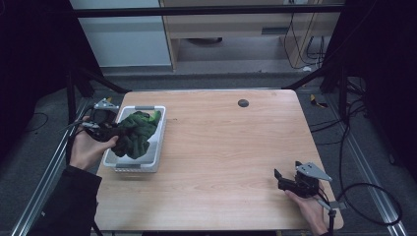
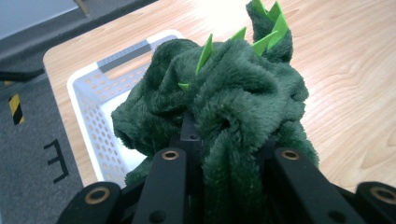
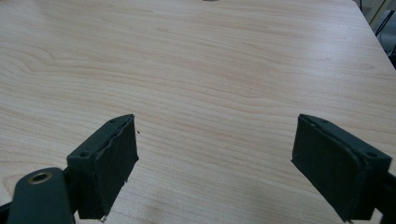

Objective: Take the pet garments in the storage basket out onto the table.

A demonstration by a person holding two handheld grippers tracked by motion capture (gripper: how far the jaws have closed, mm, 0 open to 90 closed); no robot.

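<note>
A dark green plush toy [image 1: 136, 132] with bright green spikes [image 2: 261, 39] hangs over a white perforated basket [image 1: 157, 147] at the table's left side. My left gripper [image 1: 114, 135] is shut on the plush [image 2: 233, 112], whose fabric bunches up between the black jaws and hides the pads. A hand holds that gripper at the table's left edge. My right gripper [image 1: 286, 179] rests near the front right corner of the table; it [image 3: 215, 163] stands open with wide-spread pads [image 3: 114, 163] over bare wood.
The wooden table [image 1: 231, 147] has a small dark round spot [image 1: 243, 103] near its far edge. Black frame bars and cables run around the table on the grey floor. A black-and-yellow floor marking [image 2: 15, 108] lies left of the basket.
</note>
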